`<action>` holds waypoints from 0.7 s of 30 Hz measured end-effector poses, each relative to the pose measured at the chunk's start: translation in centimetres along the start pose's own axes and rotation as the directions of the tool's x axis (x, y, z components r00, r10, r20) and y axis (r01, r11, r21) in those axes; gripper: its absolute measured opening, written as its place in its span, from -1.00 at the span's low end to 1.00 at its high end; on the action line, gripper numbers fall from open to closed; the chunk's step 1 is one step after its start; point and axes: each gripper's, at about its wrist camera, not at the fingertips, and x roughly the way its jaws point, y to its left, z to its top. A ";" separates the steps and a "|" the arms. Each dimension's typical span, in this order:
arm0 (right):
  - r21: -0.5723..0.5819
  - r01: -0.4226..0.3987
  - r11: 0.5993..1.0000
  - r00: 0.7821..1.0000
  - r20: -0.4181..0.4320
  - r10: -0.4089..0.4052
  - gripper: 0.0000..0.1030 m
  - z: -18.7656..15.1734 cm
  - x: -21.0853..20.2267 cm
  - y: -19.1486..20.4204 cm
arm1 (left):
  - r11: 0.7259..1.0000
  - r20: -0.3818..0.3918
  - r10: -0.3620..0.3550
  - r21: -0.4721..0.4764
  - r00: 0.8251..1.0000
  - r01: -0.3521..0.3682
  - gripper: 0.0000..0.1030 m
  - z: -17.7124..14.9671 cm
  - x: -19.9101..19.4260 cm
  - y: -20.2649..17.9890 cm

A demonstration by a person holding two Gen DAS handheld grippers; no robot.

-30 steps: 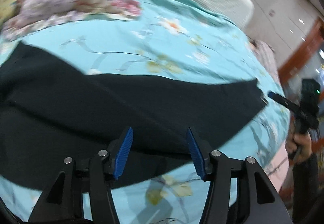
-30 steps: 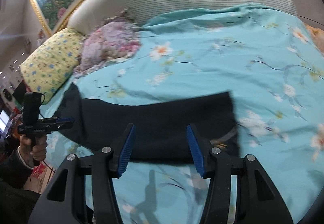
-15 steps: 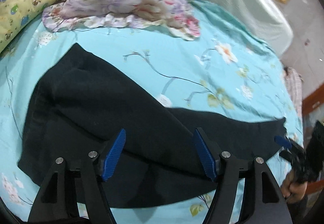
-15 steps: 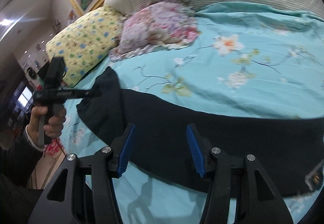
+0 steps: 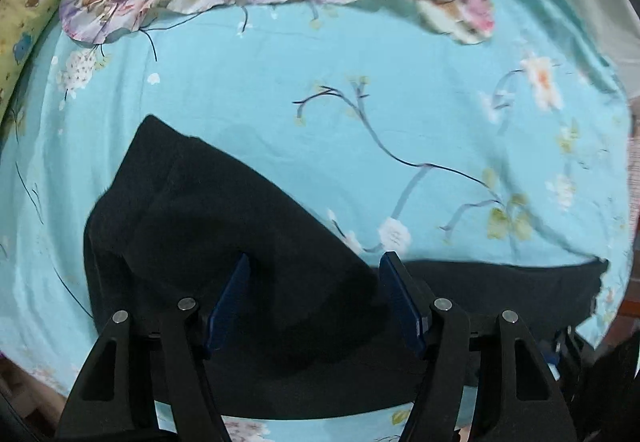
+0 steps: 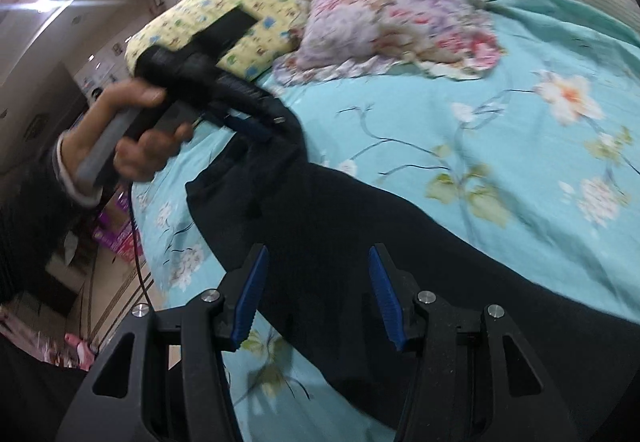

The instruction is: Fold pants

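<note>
**Black pants laid across the bed: soft, limp cloth; take them by an edge or corner.**
The pants [image 5: 248, 242] lie flat on the blue floral bedspread [image 5: 360, 114], waist end toward the pillows [image 6: 360, 10]. Judged light, floppy and non-fragile; a mid-panel pinch would bunch them, so grip a hem or the waist corner. Your left hand-held gripper [image 5: 314, 298] hangs directly over the waist end, jaws wide and closing slightly, nothing pinched. Your right hand-held gripper [image 6: 316, 290] hovers above the leg section, jaws part-open, empty.
</note>
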 end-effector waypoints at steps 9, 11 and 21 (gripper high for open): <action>-0.060 -0.052 0.997 0.992 -0.119 0.045 0.04 1.4 5.2 1.0 | 0.995 -0.088 0.097 0.020 0.991 -0.095 -0.10 1.8 3.5 -0.6; -0.065 -0.054 0.996 0.989 -0.140 0.045 0.04 1.3 6.1 1.0 | 0.992 -0.057 0.115 0.064 0.992 -0.111 -0.38 1.2 3.5 -0.8; -0.088 -0.052 0.995 0.990 -0.132 0.040 -0.82 1.0 6.5 1.7 | 0.998 0.248 -0.057 0.032 0.967 0.051 -0.93 -5.9 -2.9 2.4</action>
